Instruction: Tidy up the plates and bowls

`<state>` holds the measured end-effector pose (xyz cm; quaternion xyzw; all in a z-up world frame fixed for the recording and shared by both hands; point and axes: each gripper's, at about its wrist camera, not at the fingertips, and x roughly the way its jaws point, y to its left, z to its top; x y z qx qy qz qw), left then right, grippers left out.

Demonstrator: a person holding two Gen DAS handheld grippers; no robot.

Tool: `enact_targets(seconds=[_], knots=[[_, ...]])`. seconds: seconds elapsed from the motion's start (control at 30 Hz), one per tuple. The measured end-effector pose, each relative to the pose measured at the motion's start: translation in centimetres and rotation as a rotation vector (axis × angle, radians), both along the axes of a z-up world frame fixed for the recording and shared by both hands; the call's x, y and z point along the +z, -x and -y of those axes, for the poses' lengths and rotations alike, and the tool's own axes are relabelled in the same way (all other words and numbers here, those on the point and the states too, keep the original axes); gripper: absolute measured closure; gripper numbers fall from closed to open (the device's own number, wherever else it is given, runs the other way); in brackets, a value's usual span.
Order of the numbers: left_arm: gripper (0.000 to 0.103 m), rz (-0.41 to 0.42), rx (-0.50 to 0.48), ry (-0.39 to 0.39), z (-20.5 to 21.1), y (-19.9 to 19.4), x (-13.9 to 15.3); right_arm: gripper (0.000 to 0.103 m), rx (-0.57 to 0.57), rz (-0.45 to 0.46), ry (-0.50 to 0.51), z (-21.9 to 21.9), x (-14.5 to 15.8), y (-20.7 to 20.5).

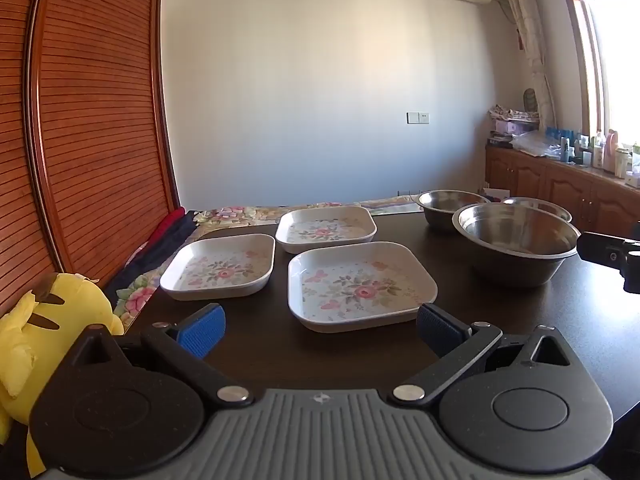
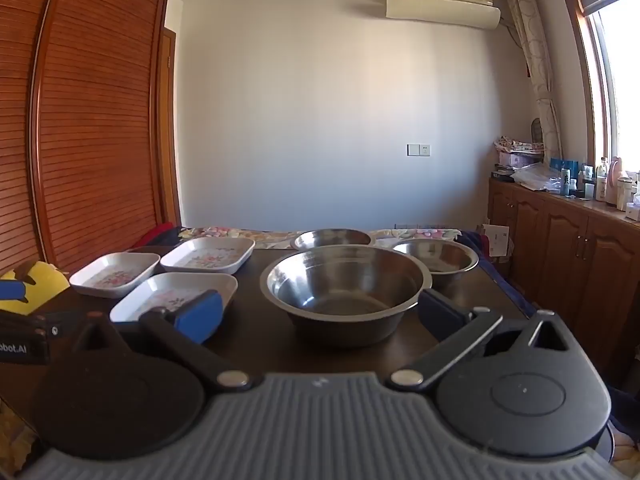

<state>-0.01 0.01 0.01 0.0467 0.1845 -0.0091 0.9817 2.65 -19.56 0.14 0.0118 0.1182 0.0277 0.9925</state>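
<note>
Plates and bowls stand spread over the dark brown wooden table (image 1: 260, 344), none yet stacked; both tongs hang wide and hold nothing. The left gripper (image 1: 320, 326), blue pads far apart, points slightly down at the nearest white square plate with a pink flower print (image 1: 360, 286), which lies just ahead of it, almost between its pads but untouched; beyond and to its left lies a second floral square plate (image 1: 220, 266), and farther ahead a third floral square plate (image 1: 326, 228), each apart from the others. The right gripper (image 2: 320, 312), jaws equally wide, faces the large stainless steel bowl (image 2: 346, 284) just ahead between its pads, untouched as far as can be seen; behind that bowl stand a smaller steel bowl to the right (image 2: 436, 258) and another small steel bowl farther back (image 2: 332, 239).

The plates look like melamine or thin ceramic: stiff, light, glossy, with raised, outward-sloping walls; I judge the rim wall the place to pinch, one pad inside and one outside, since a flat plate offers nothing else, and the glaze may slide in the pads. The bowls look thin, light and rigid, with a rolled lip; the smooth metal is slippery, so a grip across the lip near the closest edge seems best, and a tilted lift could swing. Nesting should go easily, small into large; the plates share one shape and should stack flat. A yellow plush toy (image 1: 48, 332) sits to the left of the left gripper, off the table edge.
</note>
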Motion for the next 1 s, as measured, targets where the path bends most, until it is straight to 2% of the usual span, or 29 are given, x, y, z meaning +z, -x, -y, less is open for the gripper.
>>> enact_targets(seconds=[1.0], knots=[[0.0, 0.003, 0.0, -0.004, -0.15, 0.01, 0.11, 0.0, -0.01, -0.01, -0.004, 0.25, -0.4, -0.18]])
